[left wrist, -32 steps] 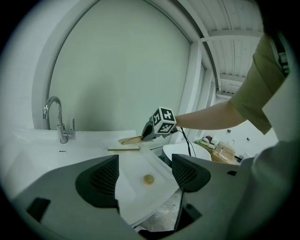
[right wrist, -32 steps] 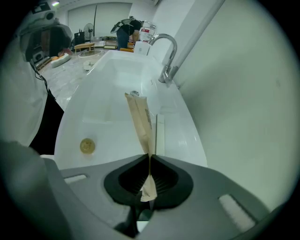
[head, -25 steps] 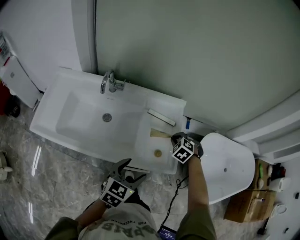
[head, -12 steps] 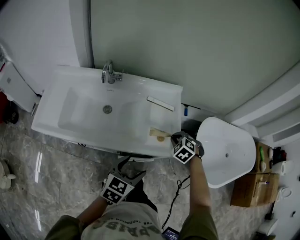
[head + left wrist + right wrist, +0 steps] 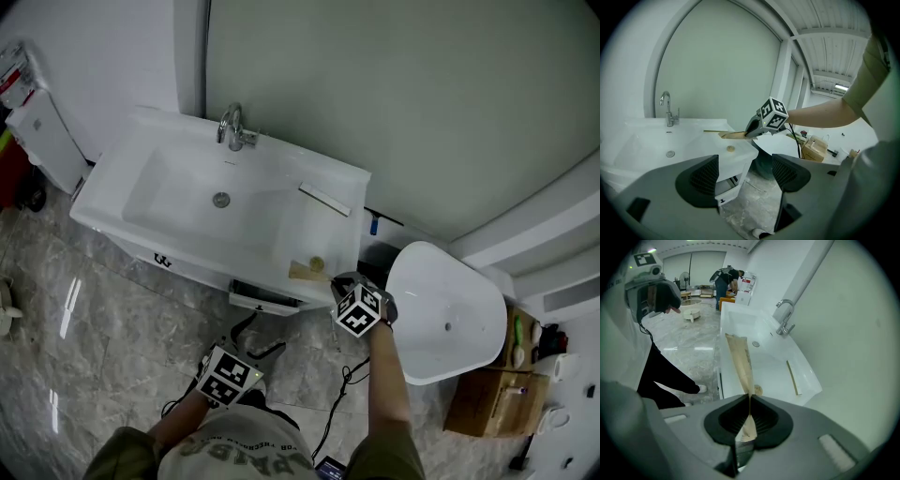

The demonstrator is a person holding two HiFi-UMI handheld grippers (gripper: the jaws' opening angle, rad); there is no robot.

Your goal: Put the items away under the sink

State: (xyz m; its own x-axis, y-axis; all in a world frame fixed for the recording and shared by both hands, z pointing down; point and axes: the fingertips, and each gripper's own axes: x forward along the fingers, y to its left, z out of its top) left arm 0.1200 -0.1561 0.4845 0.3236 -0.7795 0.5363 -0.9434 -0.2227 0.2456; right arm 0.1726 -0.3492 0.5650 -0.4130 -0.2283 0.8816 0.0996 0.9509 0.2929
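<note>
Head view, near edge: the left gripper (image 5: 249, 337) hangs over the floor, jaws apart with nothing between them. Farther right, the right gripper (image 5: 339, 284) is clamped on a flat tan packet (image 5: 305, 272), held at the sink's (image 5: 281, 234) near right corner. A small round disc (image 5: 317, 264) lies just beside the packet. Farther back are a flat strip (image 5: 324, 200) and the faucet (image 5: 232, 127).

Bench (image 5: 323, 234): one. Sink basin (image 5: 173, 208): one. Tap (image 5: 232, 127): one. Drawer (image 5: 264, 299): one. Brown paper packet (image 5: 306, 272): one. Small round disc (image 5: 317, 264): one. Long flat strip (image 5: 324, 200): one. White oval fixture (image 5: 441, 314): one. Cardboard box (image 5: 478, 405): one. Tools: two, left tool (image 5: 255, 339) and right tool (image 5: 336, 279).
</note>
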